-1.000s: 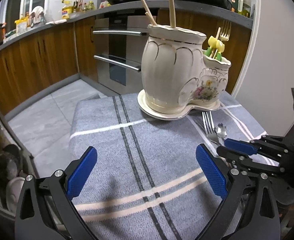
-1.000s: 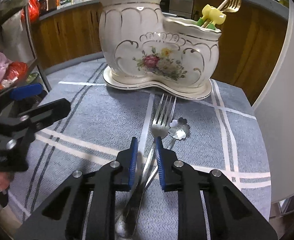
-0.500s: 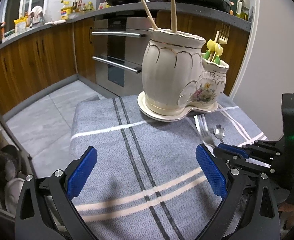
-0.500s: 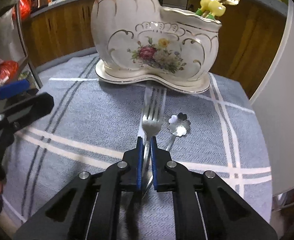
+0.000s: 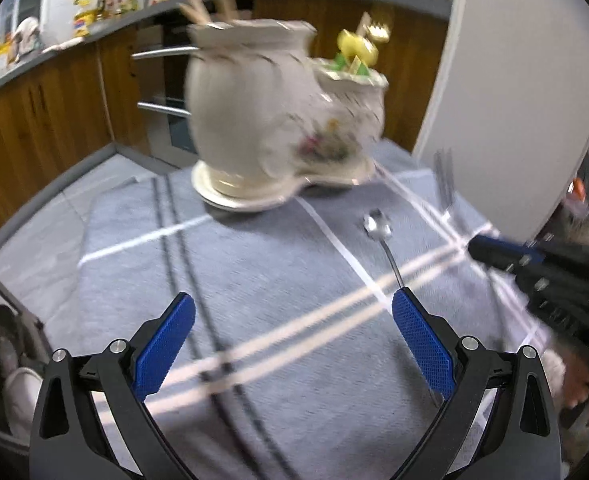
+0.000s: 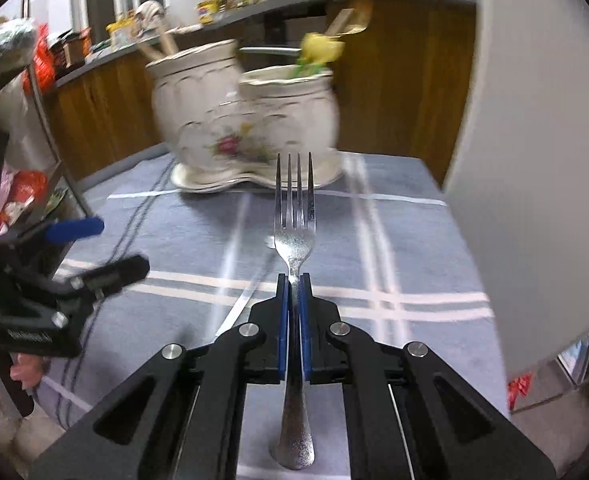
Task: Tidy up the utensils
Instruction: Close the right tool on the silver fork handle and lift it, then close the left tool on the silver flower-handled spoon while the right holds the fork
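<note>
Steel fork (image 6: pixel 294 224) has lifted off the cloth, clamped by right tongs (image 6: pixel 293 280)

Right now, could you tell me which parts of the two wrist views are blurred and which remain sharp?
Left wrist view: the ceramic holder and tablecloth stripes are motion-smeared, while the left gripper is crisp. Right wrist view: the background holder is smeared too, but the fork clamped in the right gripper is sharp.
</note>
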Action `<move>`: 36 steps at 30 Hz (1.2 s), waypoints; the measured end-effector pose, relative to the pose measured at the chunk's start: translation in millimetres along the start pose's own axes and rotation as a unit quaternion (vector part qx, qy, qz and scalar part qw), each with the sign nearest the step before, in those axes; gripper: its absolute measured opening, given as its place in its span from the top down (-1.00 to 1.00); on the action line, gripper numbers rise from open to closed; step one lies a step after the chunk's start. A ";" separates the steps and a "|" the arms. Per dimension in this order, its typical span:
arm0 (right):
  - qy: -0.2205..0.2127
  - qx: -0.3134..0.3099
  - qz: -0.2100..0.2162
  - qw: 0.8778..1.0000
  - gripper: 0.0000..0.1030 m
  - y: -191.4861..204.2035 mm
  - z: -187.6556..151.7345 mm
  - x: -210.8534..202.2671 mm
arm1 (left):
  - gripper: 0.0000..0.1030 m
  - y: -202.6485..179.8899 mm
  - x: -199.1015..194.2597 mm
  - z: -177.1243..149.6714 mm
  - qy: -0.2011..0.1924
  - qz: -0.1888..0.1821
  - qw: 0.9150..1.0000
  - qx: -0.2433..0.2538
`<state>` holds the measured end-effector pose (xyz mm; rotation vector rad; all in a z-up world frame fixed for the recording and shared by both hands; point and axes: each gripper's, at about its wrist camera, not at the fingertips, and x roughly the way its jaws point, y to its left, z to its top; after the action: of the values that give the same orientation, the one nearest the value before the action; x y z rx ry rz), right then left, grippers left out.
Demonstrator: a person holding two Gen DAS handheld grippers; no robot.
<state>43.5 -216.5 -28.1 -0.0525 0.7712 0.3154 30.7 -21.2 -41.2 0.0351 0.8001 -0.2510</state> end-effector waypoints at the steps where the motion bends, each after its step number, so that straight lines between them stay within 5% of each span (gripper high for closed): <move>1: -0.002 0.007 0.002 1.000 0.90 -6.6 -1.4 -2.7 | -0.90 -7.9 2.7 0.8 0.006 0.001 1.000 0.008; 7: -0.018 0.014 0.013 1.000 0.90 -16.8 -6.7 -12.2 | -0.83 -49.7 12.0 12.0 0.029 0.002 0.999 0.045; 12: -0.031 0.014 0.018 0.999 0.90 -22.9 -10.7 -20.6 | -0.24 -80.4 34.5 21.3 0.071 -0.007 0.994 0.081; 20: -0.063 0.035 0.033 0.997 0.90 -37.4 -10.8 -33.5 | 0.22 -98.3 62.4 27.0 0.116 0.006 0.988 0.097; 23: -0.085 0.038 0.042 0.995 0.90 -41.2 -11.2 -40.6 | 0.63 -94.7 65.3 31.0 0.123 0.006 0.989 0.086; 26: -0.102 0.039 0.045 0.993 0.90 -41.6 -10.2 -47.0 | 0.87 -83.2 64.9 33.4 0.119 0.003 0.990 0.081; 31: -0.128 0.037 0.047 0.990 0.90 -39.7 -7.5 -54.6 | 0.92 -72.9 56.7 30.8 0.096 -0.005 0.993 0.074; 36: -0.152 0.032 0.042 0.987 0.90 -37.4 -3.9 -57.7 | 0.92 -63.7 26.9 31.0 0.028 -0.030 0.997 0.071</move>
<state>13.2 -267.8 6.5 0.0882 0.4803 0.3694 55.5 -92.5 -34.7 0.1525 0.8379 -0.3656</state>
